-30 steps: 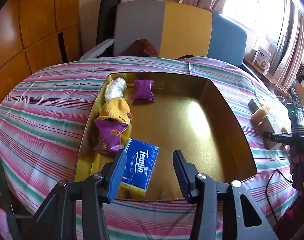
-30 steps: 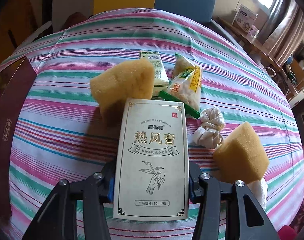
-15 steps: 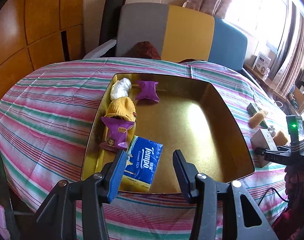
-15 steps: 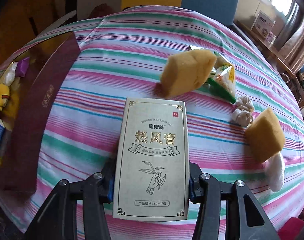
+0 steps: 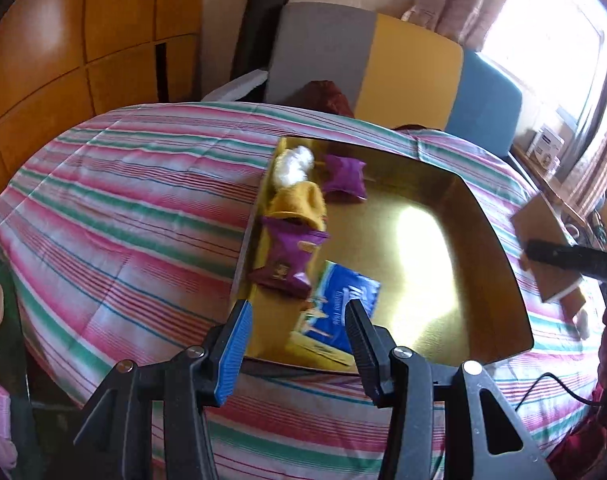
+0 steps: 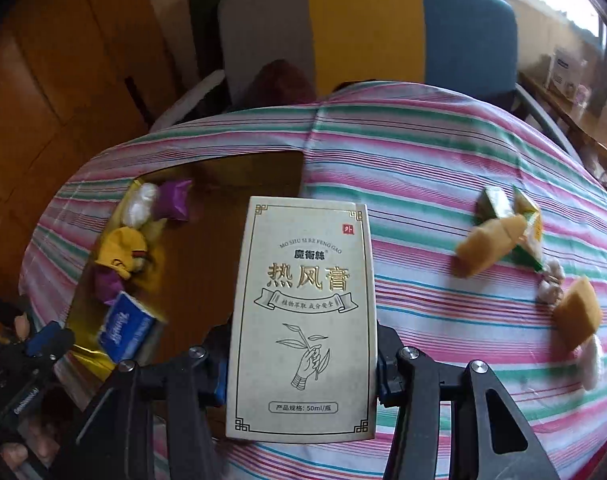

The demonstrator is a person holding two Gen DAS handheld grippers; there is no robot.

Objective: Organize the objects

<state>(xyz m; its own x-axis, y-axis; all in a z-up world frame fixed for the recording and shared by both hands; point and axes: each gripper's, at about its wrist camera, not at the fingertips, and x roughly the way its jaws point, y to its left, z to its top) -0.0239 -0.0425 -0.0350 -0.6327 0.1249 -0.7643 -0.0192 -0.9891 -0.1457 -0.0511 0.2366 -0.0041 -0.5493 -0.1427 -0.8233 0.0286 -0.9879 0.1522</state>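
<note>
Striped tablecloth [image 6: 443, 184]; flat cardboard carton [image 6: 303, 316], seemingly clamped.

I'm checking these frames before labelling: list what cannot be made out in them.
- Right wrist view: the cream box, held in the right tool, hides part of the gold tray and the fingers' contact faces.
- Left wrist view: the blue tissue pack is motion-blurred; its print is unreadable.
- Right wrist view: the snack packets and sponges are blurred; their labels are illegible.
</note>
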